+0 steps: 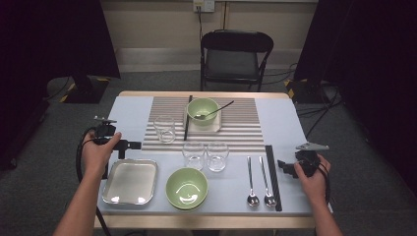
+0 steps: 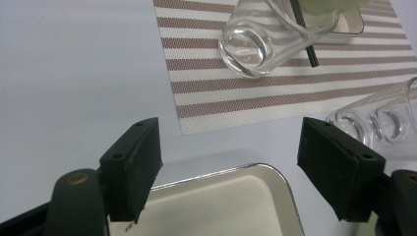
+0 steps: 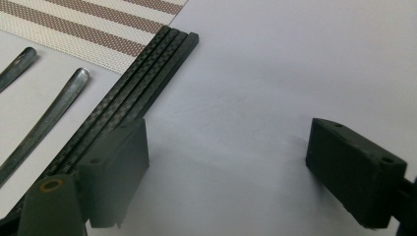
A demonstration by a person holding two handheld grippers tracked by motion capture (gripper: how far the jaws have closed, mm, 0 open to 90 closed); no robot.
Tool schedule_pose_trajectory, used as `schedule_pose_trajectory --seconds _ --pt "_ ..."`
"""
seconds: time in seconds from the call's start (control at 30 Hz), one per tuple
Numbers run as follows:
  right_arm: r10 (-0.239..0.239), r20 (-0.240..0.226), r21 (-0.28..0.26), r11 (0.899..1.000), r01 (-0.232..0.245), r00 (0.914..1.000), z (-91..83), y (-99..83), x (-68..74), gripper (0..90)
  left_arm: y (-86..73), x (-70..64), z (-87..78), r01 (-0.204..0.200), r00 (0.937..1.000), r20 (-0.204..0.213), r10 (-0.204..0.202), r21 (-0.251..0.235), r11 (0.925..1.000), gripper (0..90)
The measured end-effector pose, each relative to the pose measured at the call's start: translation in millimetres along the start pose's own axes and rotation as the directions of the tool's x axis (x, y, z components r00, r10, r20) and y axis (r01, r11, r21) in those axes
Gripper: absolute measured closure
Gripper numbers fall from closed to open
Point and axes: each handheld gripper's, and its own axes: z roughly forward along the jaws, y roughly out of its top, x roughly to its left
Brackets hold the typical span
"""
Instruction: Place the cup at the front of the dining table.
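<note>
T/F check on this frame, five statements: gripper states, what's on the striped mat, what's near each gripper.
1. Both grippers are open. True: the left gripper and the right gripper each show jaws wide apart with nothing between them.
2. The left gripper hovers at the metal tray. True.
3. The green bowl on the striped mat is empty. False: a dark utensil leans in it.
4. Three glasses stand on the mat. False: one glass stands on it; two glasses stand at its near edge.
5. The right gripper holds the black chopsticks. False: they lie on the table beside its jaw.
</note>
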Motion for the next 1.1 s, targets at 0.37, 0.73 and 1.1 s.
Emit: schedule_pose_trajectory --seconds 0.37,0.73,1.1 --pt "0.0 0.0 0.0 1.0 0.0 1.0 0.0 0.0 0.0 15.0 -5.3 -1.5 -2.0 -0.032 0.9994 0.01 0.032 0.006 0.9995 23.4" --pt "-0.001 0.0 0.0 1.0 0.001 1.0 0.0 0.0 0.0 15.0 -12.0 2.9 -4.7 -0.039 0.9992 0.014 0.039 0.009 0.9992 23.6" --pt "-0.002 -0.001 0.001 1.0 0.002 1.0 0.0 0.1 0.0 15.0 -20.6 6.0 -8.2 -0.055 0.998 0.031 0.055 0.016 0.9983 23.5"
